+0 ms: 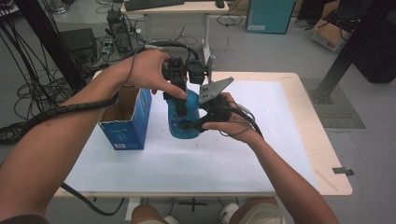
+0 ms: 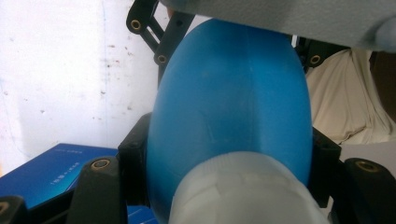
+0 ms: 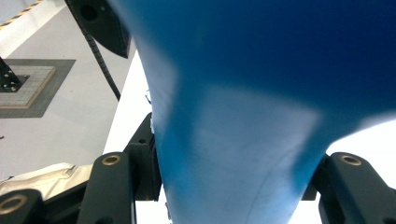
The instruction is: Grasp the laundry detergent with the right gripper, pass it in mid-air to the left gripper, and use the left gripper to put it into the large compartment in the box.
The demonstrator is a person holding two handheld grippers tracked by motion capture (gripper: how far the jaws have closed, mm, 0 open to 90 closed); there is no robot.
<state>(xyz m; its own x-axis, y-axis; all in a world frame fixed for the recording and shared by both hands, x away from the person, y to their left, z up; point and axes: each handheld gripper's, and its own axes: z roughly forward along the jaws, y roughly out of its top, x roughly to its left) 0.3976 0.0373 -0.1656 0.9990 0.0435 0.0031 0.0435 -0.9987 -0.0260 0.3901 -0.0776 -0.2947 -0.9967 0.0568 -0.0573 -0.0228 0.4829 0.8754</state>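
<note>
The surface is white with a pale wood edge. At its left stands an open blue carton, upright, mouth up. Just right of the carton, near the surface's middle, is the blue bottle, a smooth, rounded blue plastic body with a whitish translucent cap end, seen close in the left gripper view. Its long axis runs roughly vertical in the high view, base toward the surface; whether the base touches the surface cannot be told. The left tool comes down from above and is clamped on the bottle's upper part, a black jaw on each flank. The right tool comes in from the right and grips the bottle's lower body, jaws pressed to both sides. Hands and tools cover the bottle's top in the high view; in the right gripper view the bottle is blurred and cut off by the frame.
</note>
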